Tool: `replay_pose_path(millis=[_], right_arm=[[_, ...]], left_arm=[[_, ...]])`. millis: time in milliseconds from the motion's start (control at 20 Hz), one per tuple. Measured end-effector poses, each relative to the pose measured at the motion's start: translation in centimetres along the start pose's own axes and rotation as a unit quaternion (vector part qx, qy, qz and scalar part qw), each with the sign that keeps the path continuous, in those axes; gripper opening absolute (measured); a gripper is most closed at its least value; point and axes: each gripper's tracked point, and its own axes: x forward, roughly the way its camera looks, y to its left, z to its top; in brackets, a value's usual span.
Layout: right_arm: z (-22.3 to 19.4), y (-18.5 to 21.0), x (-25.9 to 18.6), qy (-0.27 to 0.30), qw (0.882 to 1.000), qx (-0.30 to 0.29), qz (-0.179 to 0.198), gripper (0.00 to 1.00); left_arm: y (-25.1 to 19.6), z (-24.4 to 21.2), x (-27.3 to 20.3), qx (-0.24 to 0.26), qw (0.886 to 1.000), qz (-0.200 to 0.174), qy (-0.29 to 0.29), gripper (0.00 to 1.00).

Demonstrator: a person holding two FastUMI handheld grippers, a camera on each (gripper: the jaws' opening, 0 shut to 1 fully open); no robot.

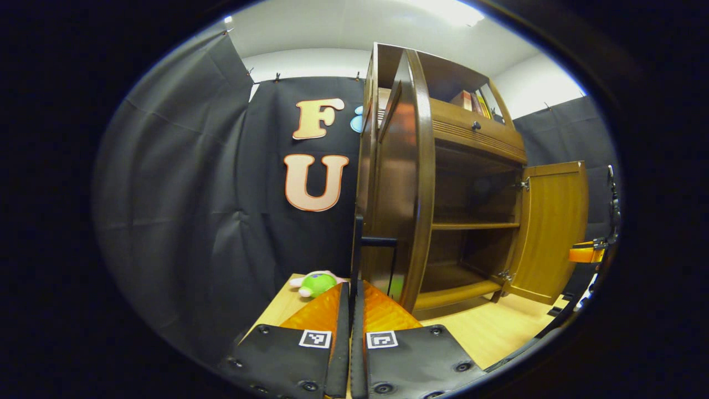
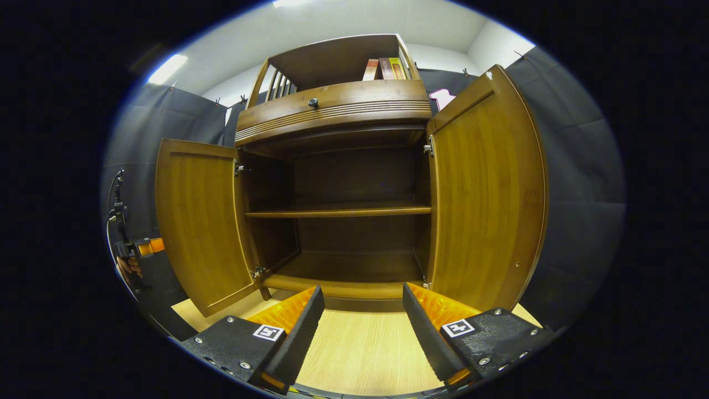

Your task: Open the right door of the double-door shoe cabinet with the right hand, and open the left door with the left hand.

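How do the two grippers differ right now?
The left gripper has its fingers pressed close together around the thin black handle of the left door; the right gripper has its fingers spread wide with nothing between them. The left sits right at its door; the right is back from the cabinet. Both point toward the cabinet.

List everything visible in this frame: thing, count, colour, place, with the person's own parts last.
cabinet: one, brown wood, on the floor facing both views.
left door: one, brown, swung open.
right door: one, brown, swung open.
handle: one, dark, on the left door, between the left gripper's fingers.
shelf: one, brown, inside, bare.
knob: one, dark, on the drawer front above the doors.
books: a few, red and yellow, top shelf.
plush toy: one, green and pink, on the floor left of the cabinet.
floor: light wood.
left gripper: shut on handle.
right gripper: open, clear of the cabinet.
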Motion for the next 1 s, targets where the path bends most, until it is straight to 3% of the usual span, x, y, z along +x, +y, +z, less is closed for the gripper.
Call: replay_pose_path(millis=[50, 100, 250, 400, 550, 800, 1000], right_arm=[[-0.1, -0.1, 0.1, 0.002, 1.0, -0.003, 0.001, 0.88], [-0.1, -0.4, 0.2, 0.003, 1.0, -0.006, 0.002, 0.88], [-0.3, -1.1, 0.6, 0.009, 1.0, -0.008, 0.003, 0.88], [-0.2, -1.6, 1.0, 0.01, 1.0, -0.005, 0.005, 0.88], [0.1, -1.7, 1.1, 0.008, 1.0, -0.002, 0.014, 0.88], [0.3, -2.5, -0.1, 0.004, 1.0, -0.014, 0.012, 0.88], [0.3, -3.1, -1.2, -0.001, 1.0, -0.017, 0.003, 0.88]], left_arm=[[-0.3, 0.0, -0.7, -0.012, 1.0, -0.003, 0.001, 0.02], [-0.5, 0.1, -1.4, -0.023, 1.0, -0.002, 0.0, 0.09], [-1.3, 0.1, -4.3, -0.009, 1.0, 0.02, 0.006, 0.1], [-5.2, 2.1, -5.7, 0.0, 1.0, 0.01, -0.008, 0.09], [-9.8, 3.6, -4.9, -0.007, 1.0, 0.0, -0.019, 0.09], [-15.2, 6.3, -1.4, 0.012, 0.998, 0.016, -0.053, 0.09], [-21.0, 3.3, 1.4, -0.028, 0.999, 0.001, -0.033, 0.09]])
